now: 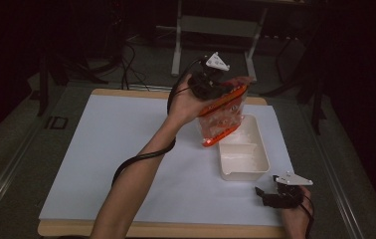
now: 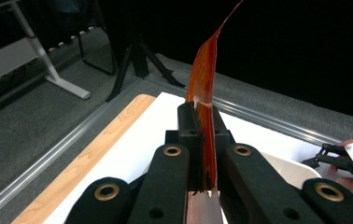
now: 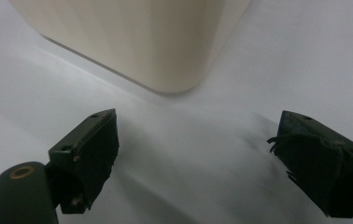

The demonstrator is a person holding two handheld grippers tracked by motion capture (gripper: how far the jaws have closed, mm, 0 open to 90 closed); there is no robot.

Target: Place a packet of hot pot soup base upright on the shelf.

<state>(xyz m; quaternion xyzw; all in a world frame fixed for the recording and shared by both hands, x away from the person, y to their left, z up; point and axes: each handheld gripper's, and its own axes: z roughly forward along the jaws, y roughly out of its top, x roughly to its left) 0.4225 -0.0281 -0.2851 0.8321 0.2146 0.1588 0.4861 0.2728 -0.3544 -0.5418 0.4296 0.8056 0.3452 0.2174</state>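
Left gripper [image 1: 215, 85] has its jaws clamped tight on the top edge of an orange snack bag [image 1: 222, 114], seen edge-on between the jaws in the left gripper view [image 2: 203, 112]. The bag hangs in the air over the far end of the white tub [image 1: 263, 149], lower corner just above or at the tub's rim; I can't tell whether it touches. It sits tilted, not plumb.

The tub stands on the white sheet [image 1: 126, 149] covering the table [image 1: 106, 92], near the right edge, long side running towards the far edge. Inside looks pale; contents too washed out to call.

Right gripper [image 1: 275, 195] rests low by the near right corner, just short of the tub's near end, jaws wide apart with nothing between them. The right gripper view has the tub's rounded corner [image 3: 165, 56] dead ahead.

Step in hand, my read: bag carried to the tub, either to drop in or to pour out.

Next move calls for:
- centre the bag over the tub's opening
- lower or tip it so it clears the rim
- right gripper could brace the tub or pinch the bag's bottom; it needs to move forward first
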